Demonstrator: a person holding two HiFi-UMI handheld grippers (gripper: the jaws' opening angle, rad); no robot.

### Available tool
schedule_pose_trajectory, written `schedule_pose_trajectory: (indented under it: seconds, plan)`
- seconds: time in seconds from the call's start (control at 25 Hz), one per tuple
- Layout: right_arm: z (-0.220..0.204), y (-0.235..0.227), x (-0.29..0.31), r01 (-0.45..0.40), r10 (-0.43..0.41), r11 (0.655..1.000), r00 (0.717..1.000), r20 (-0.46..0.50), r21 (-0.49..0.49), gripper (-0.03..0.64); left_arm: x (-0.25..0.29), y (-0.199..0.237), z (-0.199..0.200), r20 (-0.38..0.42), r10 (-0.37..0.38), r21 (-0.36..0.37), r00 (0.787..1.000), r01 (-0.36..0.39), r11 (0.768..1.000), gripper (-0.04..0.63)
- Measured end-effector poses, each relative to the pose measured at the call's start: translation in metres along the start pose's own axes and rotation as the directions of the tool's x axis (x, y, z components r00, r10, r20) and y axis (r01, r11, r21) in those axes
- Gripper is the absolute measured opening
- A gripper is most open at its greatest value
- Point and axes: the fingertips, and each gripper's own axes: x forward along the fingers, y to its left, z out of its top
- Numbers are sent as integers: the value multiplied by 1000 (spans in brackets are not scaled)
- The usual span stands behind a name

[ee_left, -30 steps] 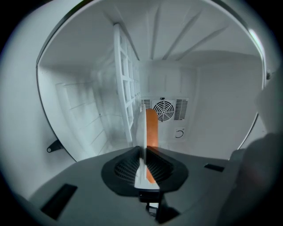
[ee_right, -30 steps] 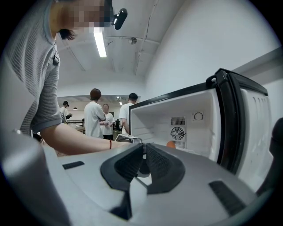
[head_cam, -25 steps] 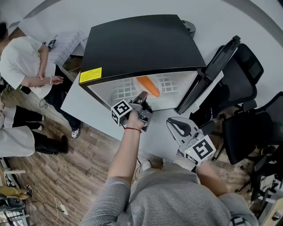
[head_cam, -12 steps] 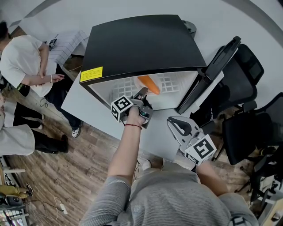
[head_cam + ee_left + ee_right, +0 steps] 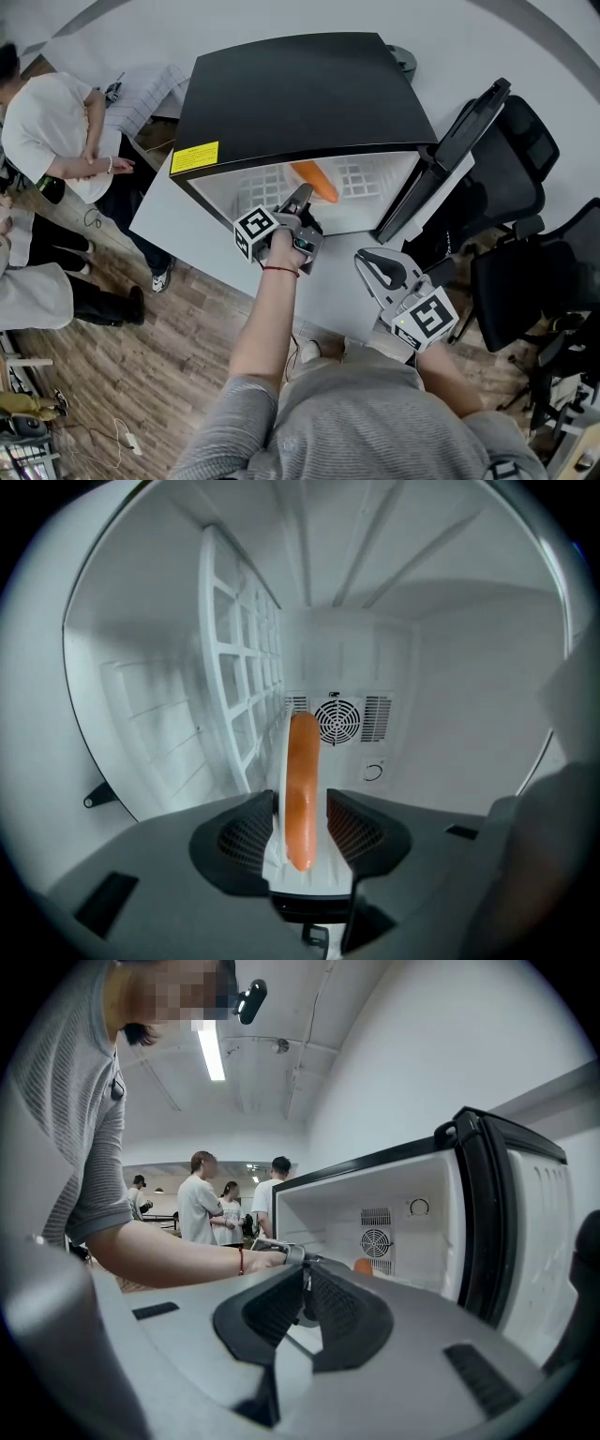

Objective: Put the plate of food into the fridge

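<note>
A white worktop (image 5: 169, 220) crosses the room, with wood-plank floor (image 5: 141, 375) to its left and black office chairs (image 5: 525, 281) to its right. Nearest, over the worktop's near part, the right gripper (image 5: 373, 265) hovers with its fingers closed together on nothing, pointed toward the open fridge. A little further in, the left gripper (image 5: 302, 199) sits at the mouth of the black fridge (image 5: 300, 94), which stands on the worktop with its door (image 5: 450, 155) swung out to the right. The left fingers stand wide, one on either side of the rim of the white plate (image 5: 278, 822), with the pads close beside it and not clamped. The plate is inside the fridge's white compartment and carries a long orange piece of food (image 5: 301, 780). Beside it is a white grid rack (image 5: 239, 667), and on the back wall a round fan vent (image 5: 337, 721). Farthest off, beyond the worktop's left end, people (image 5: 52, 131) in white shirts stand on the floor.

Against a second ago, the left fingers have just been opening, with the plate's rim between them. The plate and food lie in the same spot in the compartment. The left gripper has scarcely shifted at the fridge mouth. The right gripper, door and chairs are as they were.
</note>
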Motion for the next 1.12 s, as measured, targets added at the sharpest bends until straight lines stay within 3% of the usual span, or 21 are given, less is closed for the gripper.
schedule_pose_trajectory:
  seconds: [0.32,0.48,0.64,0.84,1.12]
  plan:
    - [0,0,4,-12,12,1000,1000,0,4,16,-12,2,6,132,-42,13,990,40,999,169]
    - [-1,1,6,-21,21,1000,1000,-2,7,16,-22,3,16,266,-67,38,962,59,998,169]
    - [-2,1,7,-28,28,1000,1000,-3,10,16,-31,-1,26,362,-72,108,930,35,994,169]
    - [-3,3,8,-38,38,999,999,-5,14,16,-41,3,31,386,-55,140,921,0,990,168]
    - [-3,6,8,-53,53,998,999,2,18,16,-59,2,32,376,-57,196,925,-19,981,167]
